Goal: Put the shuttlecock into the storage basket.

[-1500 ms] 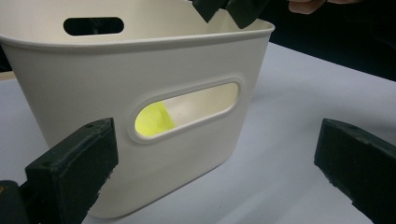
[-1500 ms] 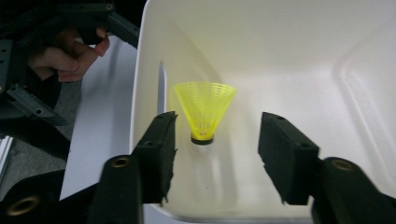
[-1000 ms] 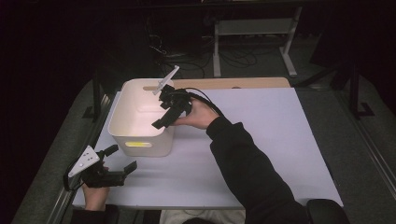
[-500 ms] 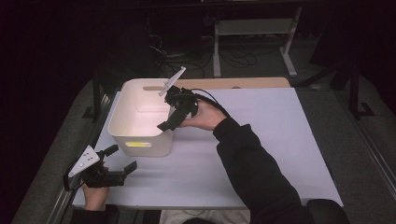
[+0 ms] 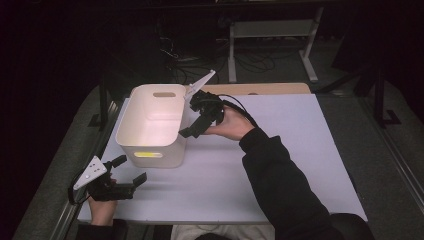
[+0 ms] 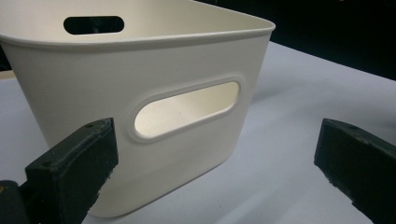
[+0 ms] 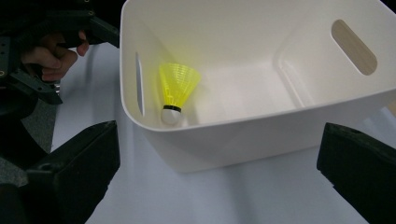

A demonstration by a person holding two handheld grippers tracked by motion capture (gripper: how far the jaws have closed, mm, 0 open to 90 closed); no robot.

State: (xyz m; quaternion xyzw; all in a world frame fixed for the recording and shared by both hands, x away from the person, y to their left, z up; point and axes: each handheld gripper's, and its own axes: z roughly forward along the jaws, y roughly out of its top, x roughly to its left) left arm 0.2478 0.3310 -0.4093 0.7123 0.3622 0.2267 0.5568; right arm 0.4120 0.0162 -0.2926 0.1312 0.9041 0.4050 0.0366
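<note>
1. The yellow shuttlecock [image 7: 176, 92] is seen upright inside the white bin [image 5: 150, 145], against its wall.
2. The right claw [image 5: 192, 129] is held apart and empty, the shuttlecock at its 11 o'clock.
3. The left claw [image 5: 131, 170] is held apart, the bin at its 12 o'clock.

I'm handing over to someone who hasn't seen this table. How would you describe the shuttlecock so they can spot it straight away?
Start at the white mat on the table and find the cream plastic bin with oval handle slots. Look inside at the bottom, close to the wall with the narrow slot: the shuttlecock stands there on its white cork tip. Its bright yellow skirt is the only strong colour in the pale bin.
</note>
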